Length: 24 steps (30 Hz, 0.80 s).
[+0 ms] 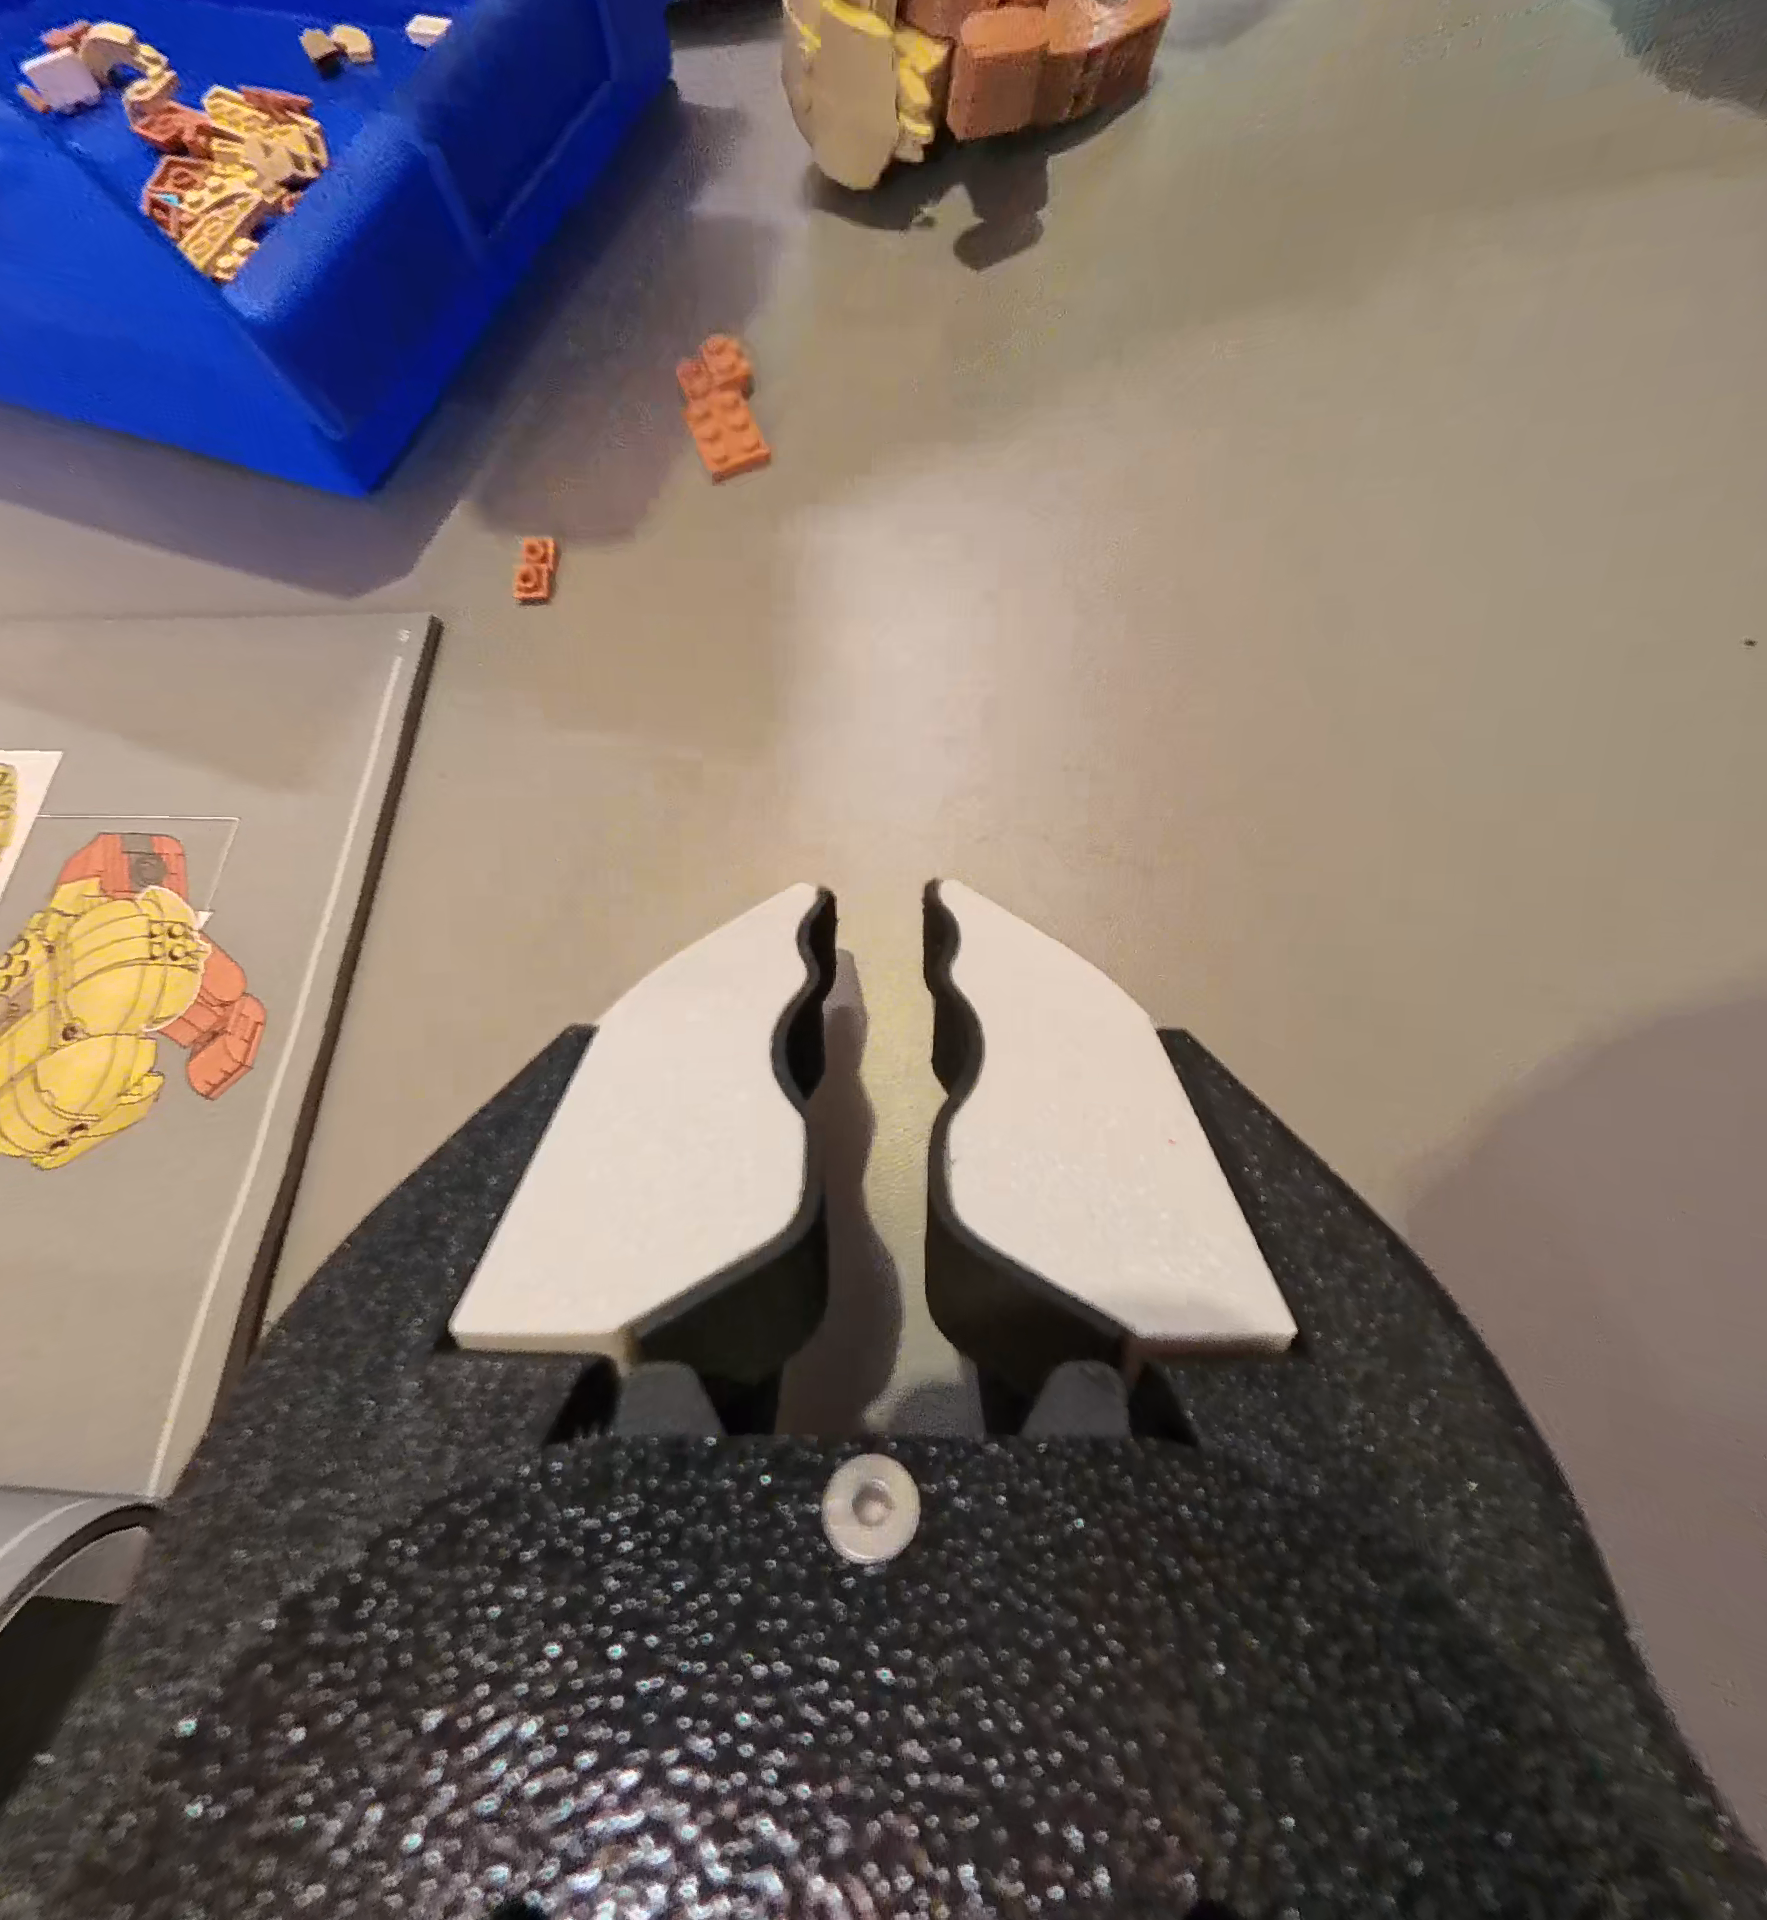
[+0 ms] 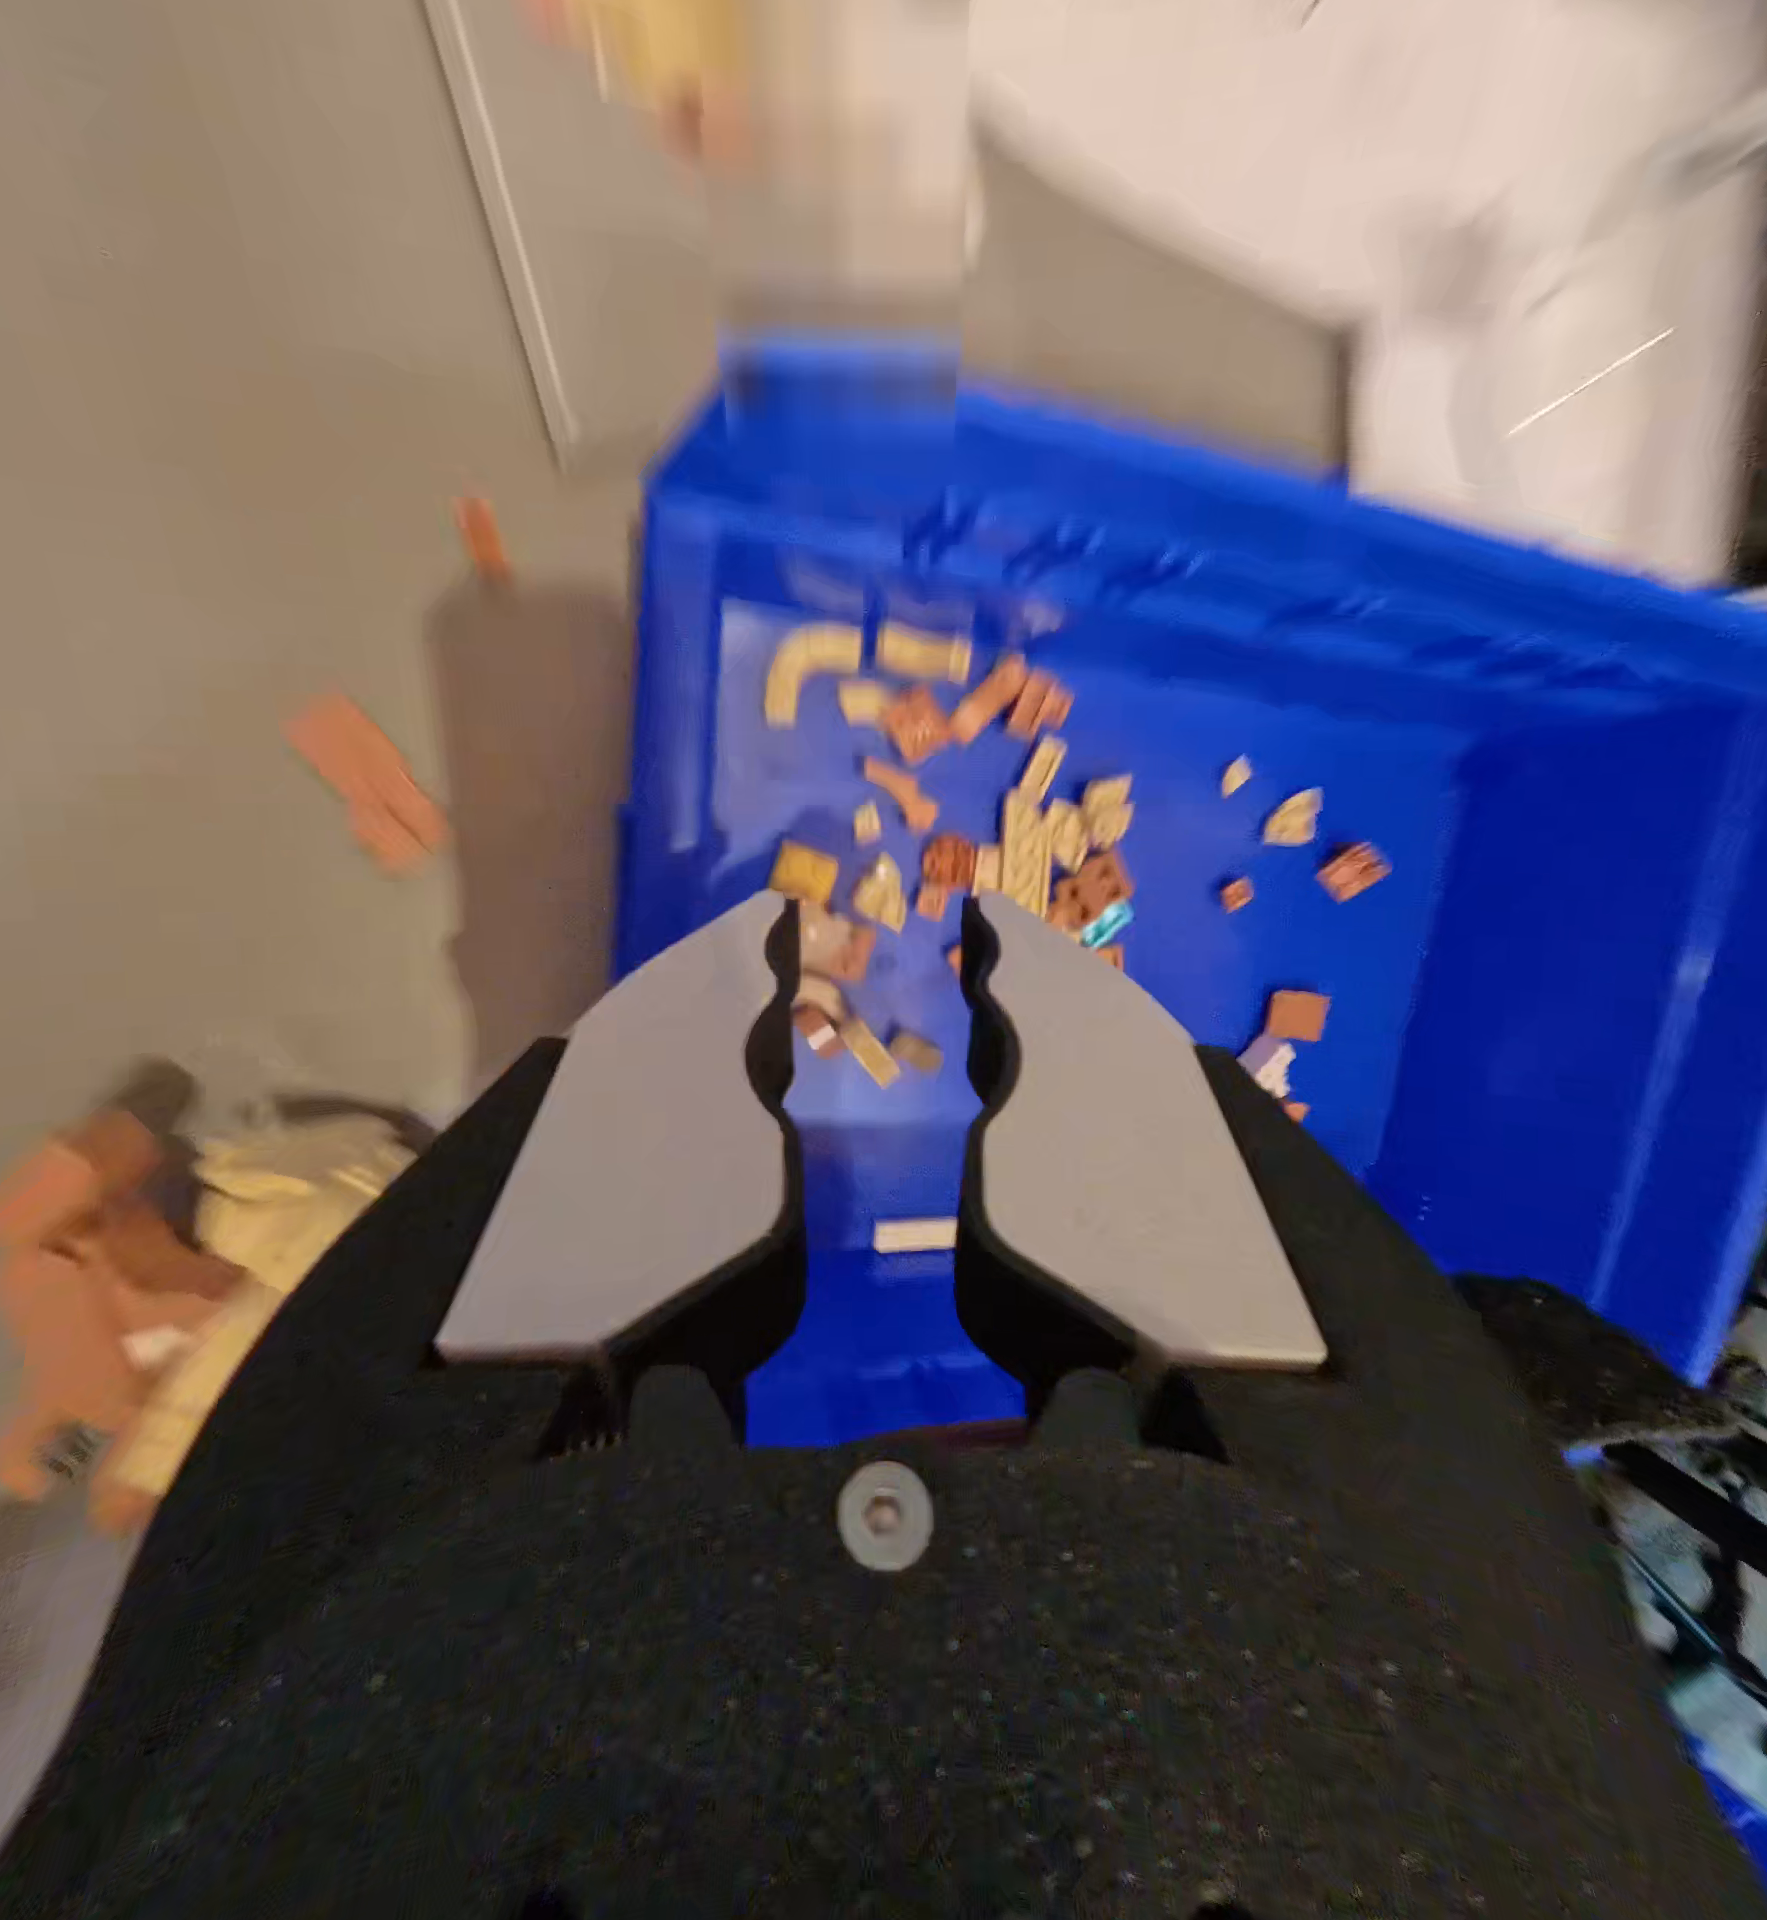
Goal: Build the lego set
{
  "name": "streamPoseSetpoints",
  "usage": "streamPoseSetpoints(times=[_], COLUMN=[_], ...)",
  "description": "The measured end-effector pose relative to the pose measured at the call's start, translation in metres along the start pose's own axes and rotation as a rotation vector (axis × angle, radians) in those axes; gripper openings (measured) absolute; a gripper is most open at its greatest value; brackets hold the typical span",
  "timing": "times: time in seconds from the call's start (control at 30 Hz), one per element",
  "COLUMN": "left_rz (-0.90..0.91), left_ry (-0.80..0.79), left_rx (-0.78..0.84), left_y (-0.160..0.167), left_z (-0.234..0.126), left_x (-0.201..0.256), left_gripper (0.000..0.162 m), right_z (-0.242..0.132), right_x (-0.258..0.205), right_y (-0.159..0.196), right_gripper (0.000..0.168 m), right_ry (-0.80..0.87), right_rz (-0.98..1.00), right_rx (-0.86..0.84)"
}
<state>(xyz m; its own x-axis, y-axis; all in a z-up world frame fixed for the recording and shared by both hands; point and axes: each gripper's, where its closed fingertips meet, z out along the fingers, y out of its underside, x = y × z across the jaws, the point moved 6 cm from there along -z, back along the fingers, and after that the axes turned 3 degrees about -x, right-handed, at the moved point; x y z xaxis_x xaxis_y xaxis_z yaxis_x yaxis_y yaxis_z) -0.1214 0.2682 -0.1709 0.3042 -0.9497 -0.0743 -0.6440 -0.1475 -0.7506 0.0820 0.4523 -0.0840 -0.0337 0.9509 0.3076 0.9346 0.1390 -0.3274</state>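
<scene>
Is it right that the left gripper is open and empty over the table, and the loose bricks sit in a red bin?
Not quite: the bin is blue, not red, as both wrist views show. The rest holds: the left gripper is open and empty over the table, and loose bricks lie in that bin.

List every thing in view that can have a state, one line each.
left gripper: open, empty, over bare table.
right gripper: open, empty, above the bin.
blue bin: open-topped, holds loose bricks.
instruction booklet: lying open.
partly built model: unfinished, on the table.
two orange bricks: loose on the table.
</scene>
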Motion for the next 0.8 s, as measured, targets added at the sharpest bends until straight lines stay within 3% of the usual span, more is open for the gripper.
streamPoseSetpoints(times=[0.07,0.13,0.43,0.8], left_rz=[0.011,0.014,0.011,0.005], left_ry=[-0.006,-0.012,0.001,0.001], left_rx=[-0.005,-0.007,-0.002,0.001], left_y=[0.0,0.0,0.0,0.0], left_z=[0.0,0.001,0.0,0.0], left_x=[0.001,0.001,0.001,0.001], left_gripper=[0.016,0.016,0.016,0.016], right_z=[0.034,0.056,0.089,0.093], right_x=[0.016,0.027,0.044,0.052], right_y=[0.02,0.027,0.033,0.035], right_gripper=[0.028,0.028,0.018,0.01], right_ry=[-0.066,-0.084,-0.158,-0.165], right_rz=[-0.079,-0.116,-0.058,-0.006], right_rx=[-0.177,-0.245,-0.271,-0.267])
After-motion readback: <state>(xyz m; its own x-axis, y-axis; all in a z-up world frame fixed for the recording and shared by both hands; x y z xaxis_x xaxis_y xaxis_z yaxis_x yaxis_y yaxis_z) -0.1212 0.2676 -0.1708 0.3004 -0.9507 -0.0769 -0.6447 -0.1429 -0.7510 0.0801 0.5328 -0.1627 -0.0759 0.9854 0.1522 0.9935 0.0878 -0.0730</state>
